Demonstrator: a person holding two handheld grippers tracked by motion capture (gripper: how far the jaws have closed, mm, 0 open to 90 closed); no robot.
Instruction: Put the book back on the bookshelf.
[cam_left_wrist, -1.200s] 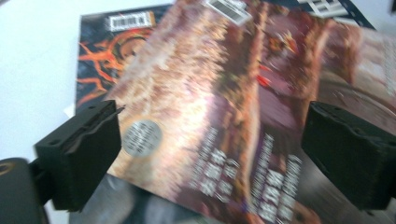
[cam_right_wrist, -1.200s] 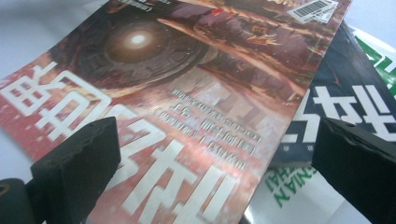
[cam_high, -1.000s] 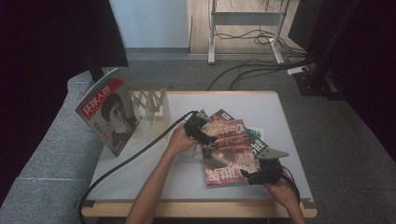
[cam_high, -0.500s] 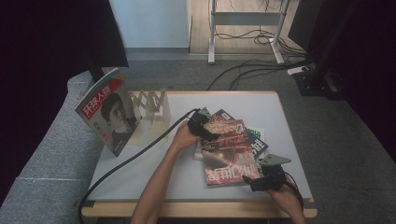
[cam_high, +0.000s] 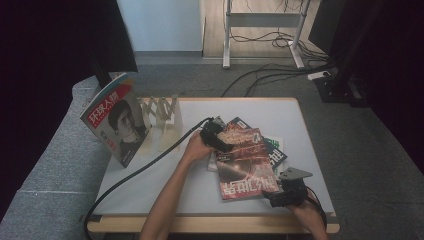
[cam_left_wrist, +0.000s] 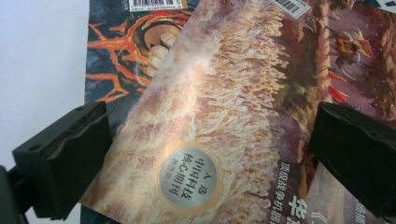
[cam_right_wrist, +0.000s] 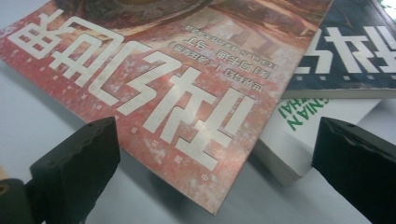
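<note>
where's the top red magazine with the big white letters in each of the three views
High view: the red magazine tops the pile, centre-right on the table.
Left gripper view: its glossy far end spans the gap between the open jaws.
Right gripper view: its near corner points toward the camera.
Shared landmark: its big white letters.

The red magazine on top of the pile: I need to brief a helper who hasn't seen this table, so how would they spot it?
On the white table, look right of centre for the fanned pile of magazines. The red magazine lies uppermost, its near corner between the open right tongs. Unlike the dark blue magazine beneath, its cover is red with large white characters.
</note>
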